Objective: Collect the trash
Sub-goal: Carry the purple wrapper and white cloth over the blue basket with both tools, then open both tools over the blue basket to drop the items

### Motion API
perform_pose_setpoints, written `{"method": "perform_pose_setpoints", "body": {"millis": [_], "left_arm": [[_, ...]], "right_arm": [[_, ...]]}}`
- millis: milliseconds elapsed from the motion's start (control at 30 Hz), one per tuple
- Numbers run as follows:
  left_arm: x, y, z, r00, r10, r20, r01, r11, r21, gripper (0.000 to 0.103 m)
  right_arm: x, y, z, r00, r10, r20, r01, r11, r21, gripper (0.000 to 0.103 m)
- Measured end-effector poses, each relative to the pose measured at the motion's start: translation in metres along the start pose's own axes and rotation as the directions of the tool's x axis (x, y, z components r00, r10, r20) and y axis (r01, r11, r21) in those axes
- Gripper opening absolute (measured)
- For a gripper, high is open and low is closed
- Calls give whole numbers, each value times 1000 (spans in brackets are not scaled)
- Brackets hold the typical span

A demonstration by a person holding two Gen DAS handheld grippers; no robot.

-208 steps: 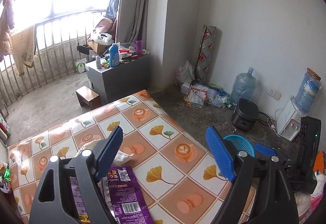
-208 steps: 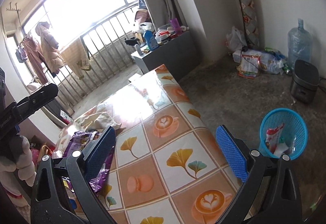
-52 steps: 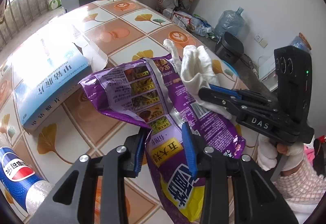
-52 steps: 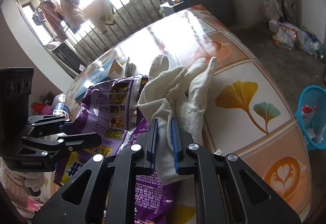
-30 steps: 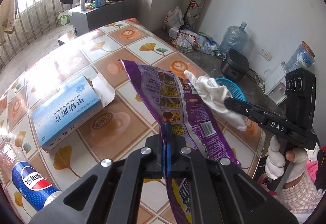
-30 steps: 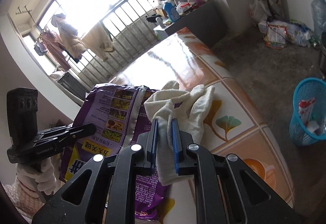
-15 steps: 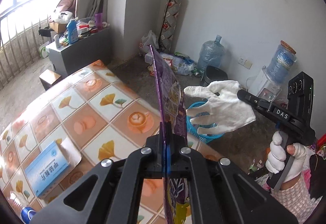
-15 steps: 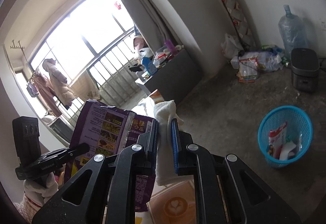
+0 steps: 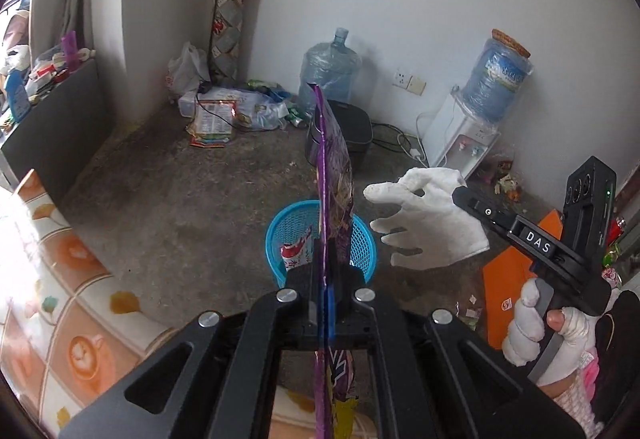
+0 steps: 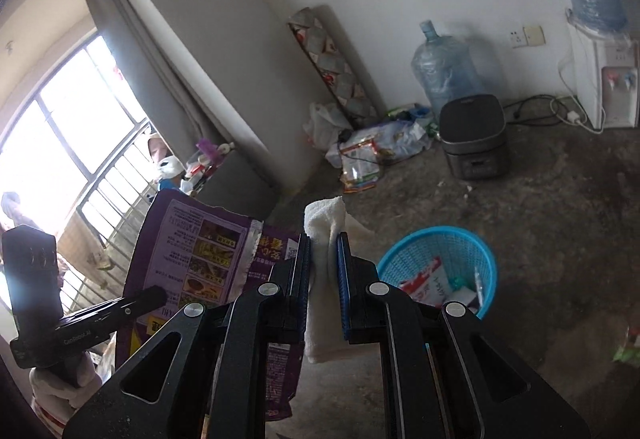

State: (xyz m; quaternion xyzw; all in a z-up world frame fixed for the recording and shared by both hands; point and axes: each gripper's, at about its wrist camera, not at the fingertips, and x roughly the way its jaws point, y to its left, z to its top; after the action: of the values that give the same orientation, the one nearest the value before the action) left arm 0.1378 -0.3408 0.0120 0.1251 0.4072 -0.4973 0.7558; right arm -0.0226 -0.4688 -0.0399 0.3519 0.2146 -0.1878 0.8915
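Note:
My left gripper (image 9: 326, 271) is shut on a purple snack bag (image 9: 334, 159), seen edge-on and held up in the air above the floor. Behind the bag stands the blue mesh basket (image 9: 360, 239) with a red-and-white wrapper inside. My right gripper (image 10: 323, 263) is shut on a white cloth glove (image 10: 324, 227). In the left wrist view the glove (image 9: 432, 227) hangs spread out to the right of the basket, clamped in the right gripper (image 9: 460, 195). In the right wrist view the basket (image 10: 468, 251) lies just right of the fingers and the purple bag (image 10: 192, 251) is at left.
A tiled-pattern table (image 9: 48, 279) edge lies at lower left. A black cooker (image 10: 474, 135), water jugs (image 10: 444, 67), a water dispenser (image 9: 460, 135) and a heap of bags (image 9: 224, 111) line the far wall. An orange board (image 9: 508, 279) leans at right. Bare concrete floor surrounds the basket.
Both grippers have swung off the table toward the floor. The bag and glove now hang over the blue basket area, which has come closer in both views.

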Motion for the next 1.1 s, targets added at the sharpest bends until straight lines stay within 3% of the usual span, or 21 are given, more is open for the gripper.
{"method": "perform_pose_setpoints", "body": {"millis": [233,367,400,433,500,533,600,733,933,1100], "left_arm": [[114,-18,28,991,-13,-131,18,999,32,1],[169,-28,39,984,20,-177,-7,997,71,1],[182,-30,39,981,33,-190,-16,996,91,4],[196,-31,40,977,45,-208,-23,994,107,19],[225,-30,37,970,68,-233,-41,992,116,48],[234,-30,33,968,71,-241,-39,990,132,50],[246,-26,24,960,85,-266,-48,988,145,51],[239,-12,14,959,62,-278,-43,996,75,54],[200,0,31,982,51,-182,-43,998,49,57],[123,13,47,993,83,-82,-73,991,112,62]], "right_arm": [[51,-47,-5,994,-77,-78,85,992,97,11],[76,-72,-4,990,-93,-102,109,980,167,12],[84,-79,-5,989,-98,-109,117,976,185,13],[94,-88,-6,987,-109,-122,132,971,200,15],[120,-112,-14,978,-117,-171,160,951,265,30],[133,-124,-22,971,-127,-205,185,937,296,46],[152,-143,-36,944,-189,-272,274,906,323,48],[146,-148,-52,944,-195,-266,283,892,352,48],[132,-134,-43,963,-176,-204,236,915,327,48],[147,-107,-35,970,-124,-211,173,956,237,48]]}}
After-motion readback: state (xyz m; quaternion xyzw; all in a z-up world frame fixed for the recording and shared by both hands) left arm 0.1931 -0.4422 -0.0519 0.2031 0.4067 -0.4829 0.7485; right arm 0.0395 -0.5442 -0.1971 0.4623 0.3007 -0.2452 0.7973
